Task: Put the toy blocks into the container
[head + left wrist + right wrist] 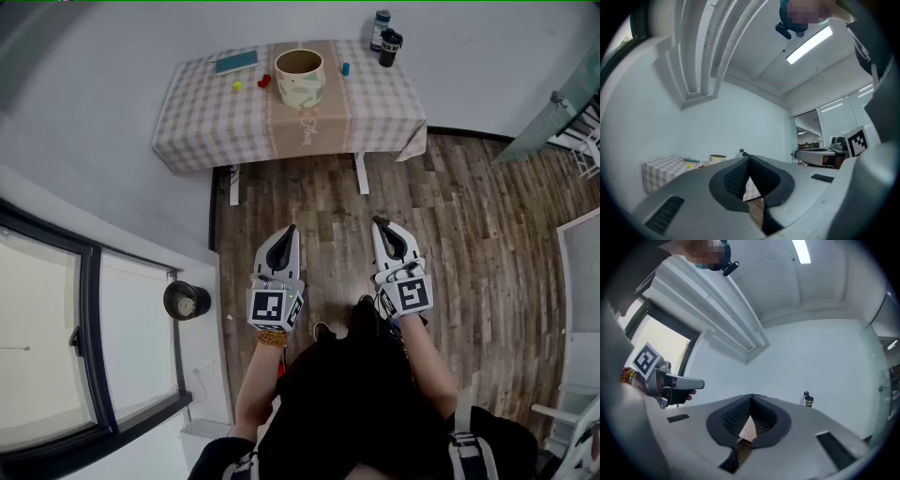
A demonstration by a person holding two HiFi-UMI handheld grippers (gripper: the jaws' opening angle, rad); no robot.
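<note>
Toy blocks [263, 82] sit loose on the counter [197, 122] on both sides of the container [302, 91], none visible inside. Your left gripper [288, 231] and right gripper [380, 224] are pressed together, empty, well short of the counter. Looks unstarted; all blocks left.

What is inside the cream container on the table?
Only the brown inner wall of the container shows, and nothing is visible lying inside. Its near wall covers the bottom.

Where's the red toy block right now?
Head view: the red block lies on the checked table, just left of the container, beside the yellow block.
</note>
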